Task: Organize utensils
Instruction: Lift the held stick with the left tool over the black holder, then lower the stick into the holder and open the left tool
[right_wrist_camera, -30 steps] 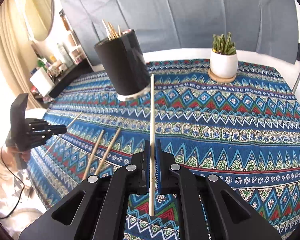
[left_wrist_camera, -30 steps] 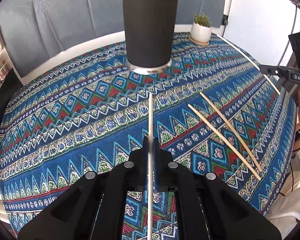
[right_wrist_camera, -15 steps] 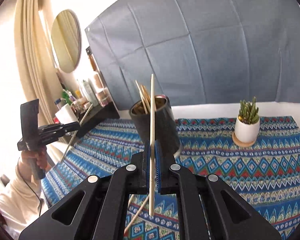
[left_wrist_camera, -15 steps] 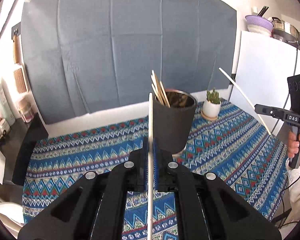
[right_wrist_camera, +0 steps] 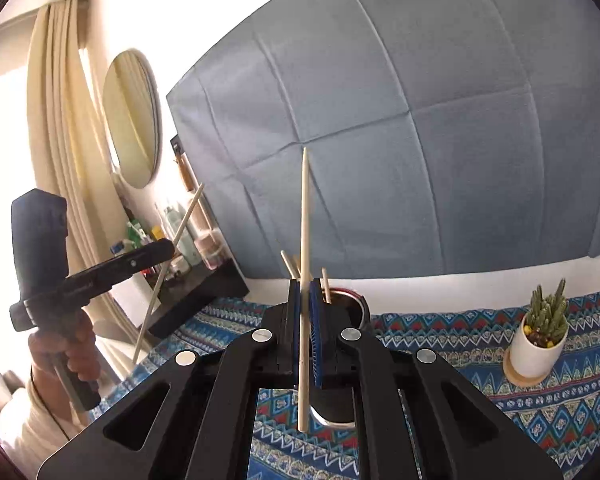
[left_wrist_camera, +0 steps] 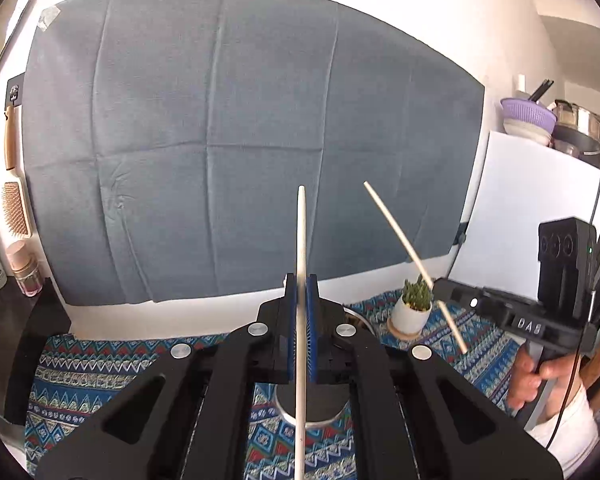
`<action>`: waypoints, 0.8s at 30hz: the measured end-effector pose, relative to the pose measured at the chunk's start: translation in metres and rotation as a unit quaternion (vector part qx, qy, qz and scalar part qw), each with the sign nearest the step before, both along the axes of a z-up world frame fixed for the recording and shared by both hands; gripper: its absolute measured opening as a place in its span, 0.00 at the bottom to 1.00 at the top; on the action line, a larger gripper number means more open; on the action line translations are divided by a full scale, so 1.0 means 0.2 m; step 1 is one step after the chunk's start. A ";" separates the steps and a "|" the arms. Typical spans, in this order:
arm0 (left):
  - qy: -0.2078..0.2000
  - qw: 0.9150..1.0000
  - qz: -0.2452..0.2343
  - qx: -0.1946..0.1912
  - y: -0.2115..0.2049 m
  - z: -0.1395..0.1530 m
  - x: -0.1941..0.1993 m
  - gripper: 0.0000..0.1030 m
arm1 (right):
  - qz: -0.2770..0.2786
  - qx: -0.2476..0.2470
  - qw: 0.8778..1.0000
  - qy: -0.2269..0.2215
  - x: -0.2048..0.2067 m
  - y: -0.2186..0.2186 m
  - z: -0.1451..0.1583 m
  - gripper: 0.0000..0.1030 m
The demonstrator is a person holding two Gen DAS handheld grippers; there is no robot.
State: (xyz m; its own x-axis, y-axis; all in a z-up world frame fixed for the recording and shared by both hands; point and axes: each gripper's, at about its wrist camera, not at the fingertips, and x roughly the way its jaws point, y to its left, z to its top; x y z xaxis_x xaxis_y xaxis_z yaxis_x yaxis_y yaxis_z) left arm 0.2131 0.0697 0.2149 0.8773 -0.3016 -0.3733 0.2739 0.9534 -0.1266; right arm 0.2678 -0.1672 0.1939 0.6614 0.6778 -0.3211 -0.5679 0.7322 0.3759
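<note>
1. Blue patterned tablecloth (right_wrist_camera: 500,420) on the table, grey sheet (left_wrist_camera: 240,160) pinned up on the wall behind, so a pretty homey setup.
2. Nearest thing: the left gripper (left_wrist_camera: 301,320) is clamped tight on a chopstick (left_wrist_camera: 301,280). The stick's long axis runs straight along the fingers, tip at 12 o'clock against the grey sheet.
3. Same deal on the other side. The right gripper (right_wrist_camera: 305,328) is pinched shut on its own chopstick (right_wrist_camera: 305,260), also pointing to 12.
4. The bit that matters: the black utensil cup (right_wrist_camera: 340,392) sits right behind and below both sets of jaws, mostly hidden by the fingers. Its metal base peeks out under the left gripper at 6 o'clock, and the sticks (right_wrist_camera: 288,266) already in it poke up beside the right one's pads. Both look about equally close. I'd guess each stick needs tipping upright before it drops in.
5. Further back, a little cactus pot (right_wrist_camera: 536,344) at 3 o'clock, well clear of the cup.
6. Versus a second ago: both grippers were low, pointing down at the cloth with the cup ahead at 12 and two loose sticks lying flat. Now they've come up and levelled out, mostly wall in view, same grip.
</note>
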 end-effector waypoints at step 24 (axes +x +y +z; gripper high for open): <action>-0.083 0.986 0.050 -0.133 -0.15 -0.37 0.47 0.05 | -0.029 0.070 0.997 -0.022 0.42 0.21 -0.33 0.05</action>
